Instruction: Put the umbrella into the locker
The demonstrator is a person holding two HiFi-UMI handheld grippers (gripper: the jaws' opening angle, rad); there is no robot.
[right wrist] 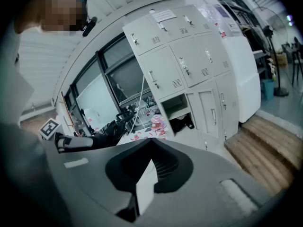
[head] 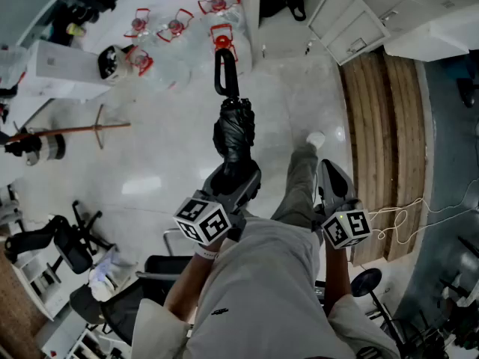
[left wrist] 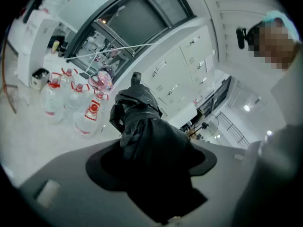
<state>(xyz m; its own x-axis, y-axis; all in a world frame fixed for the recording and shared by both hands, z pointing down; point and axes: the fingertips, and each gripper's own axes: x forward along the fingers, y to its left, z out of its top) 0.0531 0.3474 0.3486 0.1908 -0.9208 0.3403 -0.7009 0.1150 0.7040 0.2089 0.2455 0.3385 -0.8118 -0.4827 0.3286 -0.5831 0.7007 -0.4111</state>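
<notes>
1. Although one compartment (right wrist: 174, 105) of the grey locker bank (right wrist: 189, 56) stands open, the black folded umbrella (head: 233, 133) is outside it.
2. Left gripper (head: 233, 179): jaws clamped on the umbrella, handle (head: 222, 69) forward, above the floor (head: 165, 163).
3. Right gripper (right wrist: 149, 142): jaws together, empty.

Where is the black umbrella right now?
In the head view's centre, the umbrella is clamped in the left gripper, its handle pointing toward the water bottles.

Tally: one black umbrella (head: 233, 129), two claws, left claw (head: 238, 176) and right claw (head: 329, 172), five red-capped water jugs (head: 177, 27), one open locker door (head: 348, 21).
</notes>
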